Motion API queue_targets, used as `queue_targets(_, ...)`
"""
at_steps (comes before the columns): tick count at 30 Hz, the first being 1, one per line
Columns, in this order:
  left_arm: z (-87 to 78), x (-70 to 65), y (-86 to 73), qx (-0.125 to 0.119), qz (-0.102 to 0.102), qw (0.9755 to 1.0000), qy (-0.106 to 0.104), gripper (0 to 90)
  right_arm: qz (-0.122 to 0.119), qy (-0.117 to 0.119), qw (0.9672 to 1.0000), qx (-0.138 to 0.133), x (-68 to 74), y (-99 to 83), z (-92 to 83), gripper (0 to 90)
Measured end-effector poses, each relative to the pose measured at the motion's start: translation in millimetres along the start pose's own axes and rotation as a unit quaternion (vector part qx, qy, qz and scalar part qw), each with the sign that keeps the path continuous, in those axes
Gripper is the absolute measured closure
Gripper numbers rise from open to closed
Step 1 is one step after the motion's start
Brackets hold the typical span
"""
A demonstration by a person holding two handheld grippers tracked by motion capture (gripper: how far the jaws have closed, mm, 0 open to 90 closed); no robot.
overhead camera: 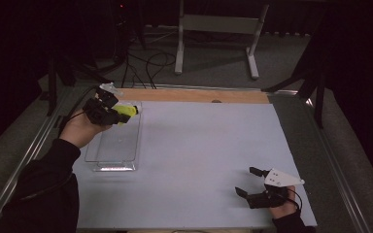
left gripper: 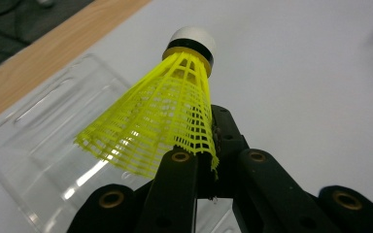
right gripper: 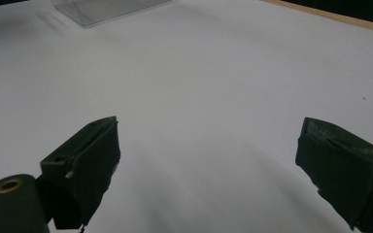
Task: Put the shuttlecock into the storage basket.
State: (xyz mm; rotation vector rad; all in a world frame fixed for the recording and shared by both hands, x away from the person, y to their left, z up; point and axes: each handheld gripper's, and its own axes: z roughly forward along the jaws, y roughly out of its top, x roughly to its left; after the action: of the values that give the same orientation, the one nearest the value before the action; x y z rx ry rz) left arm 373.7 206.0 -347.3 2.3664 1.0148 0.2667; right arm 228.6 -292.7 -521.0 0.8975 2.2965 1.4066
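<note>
Overhead, the left gripper (overhead camera: 126, 112) holds a yellow shuttlecock (overhead camera: 125, 111) above the far end of a clear tray (overhead camera: 112, 164) on the white worktop (overhead camera: 204, 145). Its own view shows jaws clamped on the mesh skirt, cork tip outward. Near the right corner, the right gripper (overhead camera: 248, 181) rests spread wide, holding nothing.

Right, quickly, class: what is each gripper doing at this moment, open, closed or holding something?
Left gripper: closed on the skirt of the yellow shuttlecock, above the clear tray.
Right gripper: open, holding nothing, low over the white table.
</note>
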Motion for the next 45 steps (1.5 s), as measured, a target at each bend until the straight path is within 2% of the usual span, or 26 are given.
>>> queue_targets(1, 0.0, 2.9, -1.9, -0.004, -0.015, 0.9998, 0.011, 90.0, 0.001, 0.000, 1.0000, 0.000, 0.1, 0.1, -0.3, 9.0)
queue_targets(4, 1.1, 4.6, -3.8, -0.007, -0.028, 0.9994, 0.017, 90.0, 0.001, 0.000, 1.0000, 0.000, -0.2, -0.1, -0.2, 9.0)
queue_targets(5, 3.0, 5.1, -5.5, -0.010, -0.039, 0.9988, 0.028, 90.0, 0.003, -0.001, 1.0000, 0.000, -0.2, -0.1, -0.2, 9.0)
queue_targets(8, 5.2, 5.4, -7.2, -0.015, -0.046, 0.9984, 0.031, 90.0, 0.003, -0.001, 1.0000, 0.000, -0.2, 0.0, -0.2, 9.0)
queue_targets(10, 7.3, 5.0, -8.8, -0.018, -0.052, 0.9978, 0.039, 90.0, 0.001, -0.002, 1.0000, 0.001, -0.4, 0.1, -0.6, 9.0)
queue_targets(11, 9.2, 4.7, -10.8, -0.021, -0.061, 0.9966, 0.051, 90.0, 0.000, -0.002, 1.0000, -0.001, -0.7, 0.1, -0.7, 9.0)
queue_targets(14, 9.8, 4.9, -12.2, -0.026, -0.067, 0.9959, 0.054, 90.0, 0.000, -0.003, 1.0000, 0.000, -0.7, 0.1, -0.7, 9.0)
queue_targets(15, 10.9, 5.1, -14.9, -0.038, -0.084, 0.9944, 0.053, 90.0, 0.000, -0.003, 1.0000, 0.000, -0.7, 0.1, -0.7, 9.0)
queue_targets(16, 12.9, 3.8, -16.2, -0.041, -0.086, 0.9933, 0.065, 90.0, 0.001, -0.003, 1.0000, 0.001, -0.6, 0.1, -0.7, 9.0)
queue_targets(18, 16.0, 2.6, -18.1, -0.045, -0.093, 0.9923, 0.068, 90.0, 0.000, -0.004, 1.0000, 0.001, -0.5, 0.2, -0.7, 9.0)
queue_targets(19, 20.6, 1.9, -20.6, -0.050, -0.104, 0.9908, 0.071, 90.0, 0.000, -0.004, 1.0000, 0.000, -0.6, 0.3, -0.9, 9.0)
queue_targets(20, 20.6, 1.9, -20.6, -0.050, -0.104, 0.9908, 0.071, 90.0, 0.000, -0.004, 1.0000, 0.000, -0.6, 0.3, -0.9, 9.0)
queue_targets(21, 26.2, 1.3, -23.1, -0.053, -0.114, 0.9891, 0.076, 90.0, 0.000, -0.006, 1.0000, 0.000, -0.5, 0.6, -1.2, 9.0)
queue_targets(22, 26.2, 1.3, -23.1, -0.053, -0.114, 0.9891, 0.076, 90.0, 0.000, -0.006, 1.0000, 0.000, -0.5, 0.6, -1.2, 9.0)
queue_targets(23, 31.1, 1.5, -26.0, -0.055, -0.124, 0.9883, 0.069, 90.0, 0.000, -0.007, 1.0000, -0.001, -0.5, 0.6, -1.5, 9.0)
queue_targets(24, 31.1, 1.5, -26.0, -0.055, -0.124, 0.9883, 0.069, 90.0, 0.000, -0.007, 1.0000, -0.001, -0.5, 0.6, -1.5, 9.0)
queue_targets(25, 36.2, 0.9, -29.0, -0.055, -0.130, 0.9870, 0.077, 90.0, 0.001, -0.007, 1.0000, -0.001, -0.7, 0.6, -1.8, 9.0)
queue_targets(28, 41.4, 0.3, -32.4, -0.055, -0.137, 0.9863, 0.074, 90.0, 0.001, -0.006, 1.0000, 0.000, -0.9, 0.5, -1.7, 9.0)
queue_targets(29, 46.1, 1.3, -36.5, -0.059, -0.149, 0.9846, 0.069, 90.0, 0.001, -0.007, 1.0000, -0.001, -0.5, 0.6, -1.8, 9.0)
queue_targets(30, 46.1, 1.3, -36.5, -0.059, -0.149, 0.9846, 0.069, 90.0, 0.001, -0.007, 1.0000, -0.001, -0.5, 0.6, -1.8, 9.0)
queue_targets(31, 51.5, 1.9, -40.4, -0.057, -0.156, 0.9835, 0.072, 90.0, 0.000, -0.007, 1.0000, -0.001, -0.5, 0.7, -1.8, 9.0)
queue_targets(34, 57.2, 2.6, -43.7, -0.052, -0.158, 0.9839, 0.064, 90.0, 0.002, -0.006, 1.0000, -0.001, -0.4, 0.8, -1.9, 9.0)
queue_targets(37, 65.1, 3.9, -49.9, -0.047, -0.167, 0.9826, 0.068, 90.0, 0.001, -0.006, 1.0000, -0.001, -0.7, 0.6, -1.8, 9.0)
queue_targets(40, 69.1, 3.9, -52.6, -0.045, -0.169, 0.9825, 0.063, 90.0, 0.002, -0.006, 1.0000, 0.000, -0.9, 0.5, -1.8, 9.0)
queue_targets(41, 71.6, 3.1, -54.2, -0.039, -0.166, 0.9829, 0.069, 90.0, 0.002, -0.006, 1.0000, 0.000, -1.0, 0.5, -1.8, 9.0)
queue_targets(45, 78.3, 2.9, -59.2, -0.033, -0.167, 0.9836, 0.059, 90.0, 0.002, -0.006, 1.0000, 0.001, -0.9, 0.4, -1.7, 9.0)
